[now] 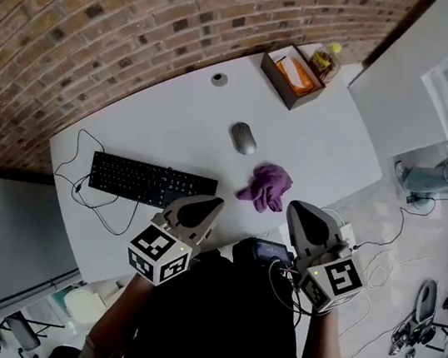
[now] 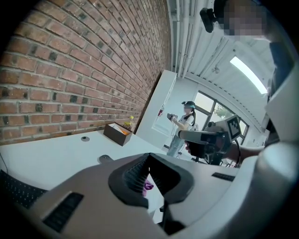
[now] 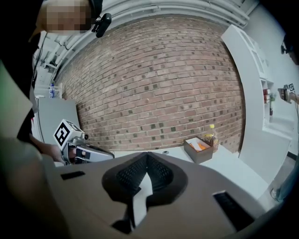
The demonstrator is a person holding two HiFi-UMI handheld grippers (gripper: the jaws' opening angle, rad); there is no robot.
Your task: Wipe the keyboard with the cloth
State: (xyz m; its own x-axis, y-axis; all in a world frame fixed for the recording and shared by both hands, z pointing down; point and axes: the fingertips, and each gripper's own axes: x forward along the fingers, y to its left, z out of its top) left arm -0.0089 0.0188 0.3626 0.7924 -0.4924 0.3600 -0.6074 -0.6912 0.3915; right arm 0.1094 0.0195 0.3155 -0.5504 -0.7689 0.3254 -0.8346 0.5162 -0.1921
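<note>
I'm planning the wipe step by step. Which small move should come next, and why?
Probably open the right gripper and reach toward the purple cloth: it lies untouched on the table, nearer that gripper, and both that and the left gripper are shut, empty.

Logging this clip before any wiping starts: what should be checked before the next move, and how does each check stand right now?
1. Purple cloth free to pick up: ok. It lies crumpled on the white table with nothing on it.
2. Left hand-held gripper empty: ok. Its jaws are together on nothing.
3. Right hand-held gripper empty: ok. Its jaws are together on nothing.
4. Jaws open for a grasp: not ok. Both are shut.
5. Black keyboard unobstructed: ok. The mouse lies apart from it.
6. Dirt on the keys: cannot tell.
</note>
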